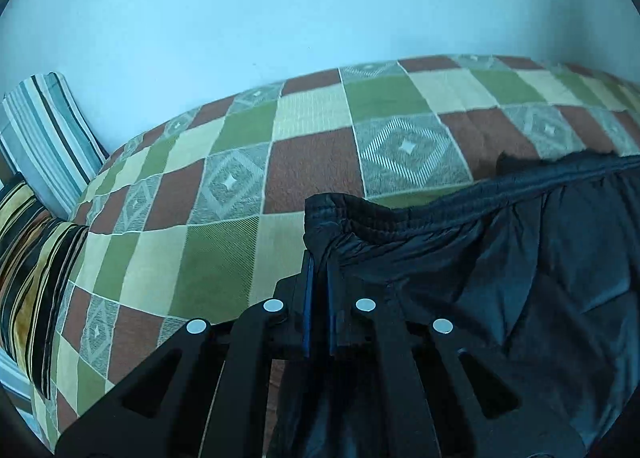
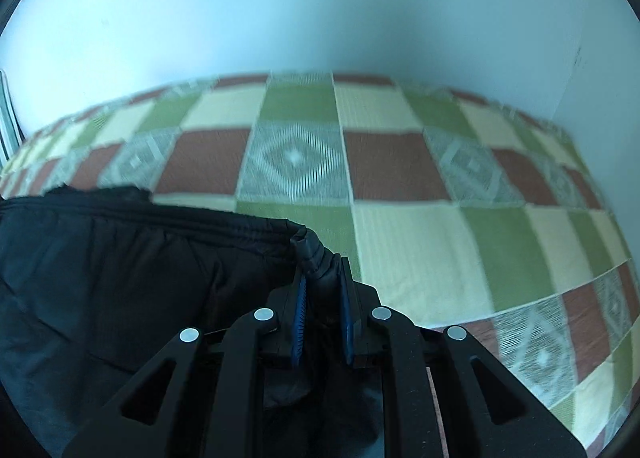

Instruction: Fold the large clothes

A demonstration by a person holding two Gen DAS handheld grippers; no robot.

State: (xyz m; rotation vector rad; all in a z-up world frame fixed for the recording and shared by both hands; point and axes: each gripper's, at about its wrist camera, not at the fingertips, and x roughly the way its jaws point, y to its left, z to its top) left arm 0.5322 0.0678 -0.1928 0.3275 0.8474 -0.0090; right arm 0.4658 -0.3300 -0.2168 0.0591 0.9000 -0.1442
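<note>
Black garment (image 1: 520, 278) — waistband corners clamped, one in left gripper (image 1: 319, 258), one in right gripper (image 2: 322, 270); carried over checked bedspread (image 1: 224, 162); next — lay flat, edge taut.

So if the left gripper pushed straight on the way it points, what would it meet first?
Probably the checked bedspread, just past the black garment's bunched edge, which the left gripper pinches. Depth is hard to judge.
</note>
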